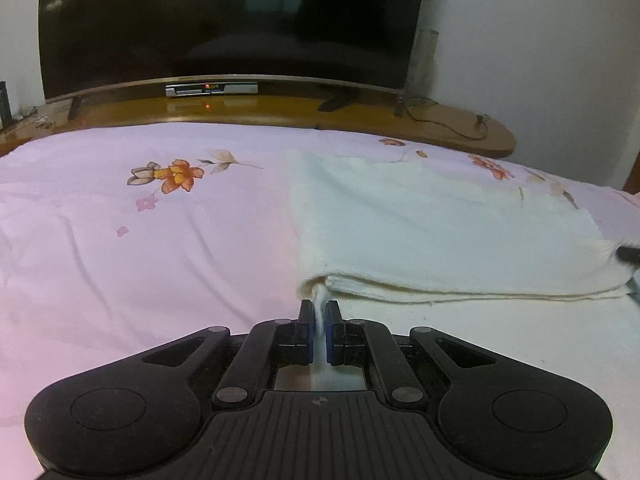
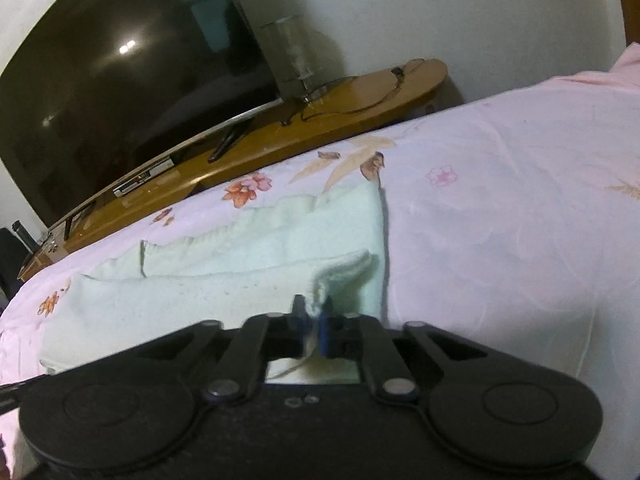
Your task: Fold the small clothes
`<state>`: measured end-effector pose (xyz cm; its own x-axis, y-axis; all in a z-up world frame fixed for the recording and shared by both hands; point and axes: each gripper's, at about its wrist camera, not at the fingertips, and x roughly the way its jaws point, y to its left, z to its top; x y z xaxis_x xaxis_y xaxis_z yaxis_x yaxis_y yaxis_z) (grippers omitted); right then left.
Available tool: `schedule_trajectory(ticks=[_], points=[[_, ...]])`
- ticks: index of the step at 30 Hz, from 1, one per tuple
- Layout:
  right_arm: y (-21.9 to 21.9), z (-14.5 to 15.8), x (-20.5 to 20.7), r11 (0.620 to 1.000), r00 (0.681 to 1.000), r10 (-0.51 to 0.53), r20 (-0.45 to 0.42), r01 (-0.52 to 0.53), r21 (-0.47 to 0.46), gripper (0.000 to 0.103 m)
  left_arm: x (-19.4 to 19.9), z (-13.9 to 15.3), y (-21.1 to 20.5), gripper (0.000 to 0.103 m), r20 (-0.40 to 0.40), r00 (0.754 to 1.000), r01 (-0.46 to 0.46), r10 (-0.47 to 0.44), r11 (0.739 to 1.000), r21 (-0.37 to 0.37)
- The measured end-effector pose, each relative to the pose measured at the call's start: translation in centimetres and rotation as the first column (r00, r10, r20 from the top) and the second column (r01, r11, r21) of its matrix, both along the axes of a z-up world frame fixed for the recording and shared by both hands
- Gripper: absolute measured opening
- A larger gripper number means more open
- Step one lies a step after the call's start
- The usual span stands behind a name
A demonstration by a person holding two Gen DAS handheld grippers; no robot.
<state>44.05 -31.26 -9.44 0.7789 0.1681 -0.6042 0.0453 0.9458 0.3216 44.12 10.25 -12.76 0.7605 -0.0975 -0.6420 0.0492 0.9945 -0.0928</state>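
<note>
A pale cream-white cloth [image 1: 432, 232] lies partly folded on the pink floral bedsheet [image 1: 140, 248]. My left gripper [image 1: 319, 308] is shut on the cloth's near left corner, pinched between the blue pads. In the right wrist view the same cloth [image 2: 240, 256] looks pale green-white, and my right gripper [image 2: 314, 312] is shut on its near right corner, lifting a small fold. The tip of the right gripper shows at the right edge of the left wrist view [image 1: 628, 254].
A large dark TV [image 1: 232, 20] stands on a wooden shelf [image 1: 280, 110] beyond the bed's far edge, with a set-top box [image 1: 212, 90] beneath it and cables [image 1: 448, 120] to the right. A clear container [image 2: 290, 50] stands beside the TV. A white wall is behind.
</note>
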Motion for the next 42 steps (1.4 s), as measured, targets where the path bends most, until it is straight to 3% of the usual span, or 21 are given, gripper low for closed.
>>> schedule_trajectory(ticks=[2, 4, 6, 8, 11, 14, 17, 20, 22, 23, 25, 27, 28, 29, 31, 32, 33, 34, 36, 39, 42], points=[[0.1, 1.1, -0.8, 1.0, 0.998, 0.011, 0.063, -0.009, -0.021, 0.006, 0.0, 0.1, 0.0, 0.004, 0.001, 1.0, -0.022, 0.022, 1.0, 0.009], [-0.4, 1.9, -1.1, 1.0, 0.994, 0.024, 0.11, -0.024, -0.005, 0.006, 0.0, 0.0, 0.4, 0.004, -0.001, 0.999, -0.035, 0.035, 0.999, -0.031], [-0.6, 1.2, -0.7, 0.999, 0.997, 0.032, 0.065, -0.031, -0.024, 0.006, 0.0, -0.2, 0.8, 0.005, -0.003, 0.999, -0.035, 0.035, 0.998, -0.053], [-0.8, -1.2, 0.5, 0.998, 0.996, 0.039, -0.085, -0.042, -0.038, 0.005, 0.1, -0.1, 1.4, 0.006, -0.014, 0.999, -0.035, 0.034, 0.996, -0.084], [-1.3, -0.3, -0.4, 0.999, 0.999, 0.022, -0.025, -0.023, -0.039, 0.012, -0.7, 0.9, 2.7, 0.006, -0.011, 0.997, -0.083, 0.082, 0.993, -0.078], [-1.8, 2.0, -1.9, 0.993, 0.994, -0.032, 0.101, 0.043, -0.107, 0.02, -1.2, 2.8, 3.0, 0.006, 0.07, 0.994, -0.076, 0.08, 0.995, -0.058], [-1.1, 2.6, -0.5, 0.99, 0.993, 0.048, 0.105, -0.033, -0.139, 0.019, 2.0, 3.7, 0.0, 0.006, 0.11, 0.993, 0.032, -0.034, 0.999, 0.019], [0.6, 1.5, 1.6, 0.979, 0.989, 0.117, 0.093, -0.099, -0.179, 0.015, 6.6, 2.6, -2.8, 0.006, 0.108, 0.988, 0.112, -0.115, 0.993, 0.037], [1.2, -0.4, 3.0, 0.968, 0.993, 0.113, 0.03, -0.103, -0.228, 0.014, 9.6, 0.1, -3.4, 0.005, 0.04, 0.995, 0.085, -0.087, 0.995, 0.044], [1.1, -1.5, 3.1, 0.963, 0.994, 0.106, 0.008, -0.1, -0.251, 0.014, 10.0, -0.4, -2.7, 0.005, 0.073, 0.996, 0.058, -0.057, 0.998, -0.01], [0.4, -1.5, 2.7, 0.969, 0.993, 0.11, 0.038, -0.099, -0.226, 0.013, 10.3, 0.6, -2.1, 0.006, 0.052, 0.997, 0.053, -0.05, 0.997, -0.059], [0.4, -0.4, 2.2, 0.973, 0.993, 0.1, 0.064, -0.085, -0.214, 0.018, 9.7, 1.4, -2.4, 0.007, 0.137, 0.989, 0.044, -0.048, 0.999, 0.03], [0.4, 0.1, 1.9, 0.974, 0.988, 0.113, 0.109, -0.089, -0.209, 0.023, 10.3, 0.7, -2.3, 0.017, 0.097, 0.995, 0.028, -0.033, 0.998, 0.053], [0.4, 0.0, 1.6, 0.973, 0.983, 0.125, 0.133, -0.096, -0.211, 0.022, 10.9, -0.4, -2.1, 0.017, 0.049, 0.998, 0.031, -0.034, 0.998, 0.051], [0.6, -2.0, 3.5, 0.964, 0.992, 0.124, 0.015, -0.117, -0.239, 0.023, 9.9, -0.3, -1.8, 0.019, 0.077, 0.996, 0.043, -0.047, 0.998, 0.055], [0.6, -1.9, 3.6, 0.961, 0.991, 0.13, 0.04, -0.116, -0.252, 0.023, 9.2, 0.4, -1.8, 0.02, 0.06, 0.997, 0.037, -0.041, 0.998, 0.057], [0.8, -1.4, 3.7, 0.959, 0.992, 0.125, 0.014, -0.117, -0.257, 0.022, 7.8, 1.2, -1.6, 0.035, 0.067, 0.997, 0.041, -0.044, 0.998, 0.041], [0.7, -0.5, 3.3, 0.962, 0.993, 0.115, 0.012, -0.108, -0.251, 0.023, 5.8, 1.9, -1.1, 0.064, 0.101, 0.993, 0.052, -0.053, 0.999, 0.016], [0.2, 1.3, 0.6, 0.966, 0.989, 0.125, 0.079, -0.104, -0.235, 0.025, 1.3, 2.7, 0.0, 0.082, 0.159, 0.986, 0.044, -0.043, 0.999, -0.003], [-0.8, 2.6, -4.6, 0.961, 0.989, 0.13, 0.074, -0.107, -0.253, 0.026, -6.2, 2.9, 1.6, 0.082, 0.122, 0.992, 0.034, -0.03, 0.999, -0.027], [-2.8, 2.9, -11.0, 0.977, 0.99, 0.139, 0.023, -0.133, -0.164, 0.029, -13.6, 2.7, 3.5, 0.082, 0.059, 0.998, 0.016, -0.012, 0.997, -0.073]])
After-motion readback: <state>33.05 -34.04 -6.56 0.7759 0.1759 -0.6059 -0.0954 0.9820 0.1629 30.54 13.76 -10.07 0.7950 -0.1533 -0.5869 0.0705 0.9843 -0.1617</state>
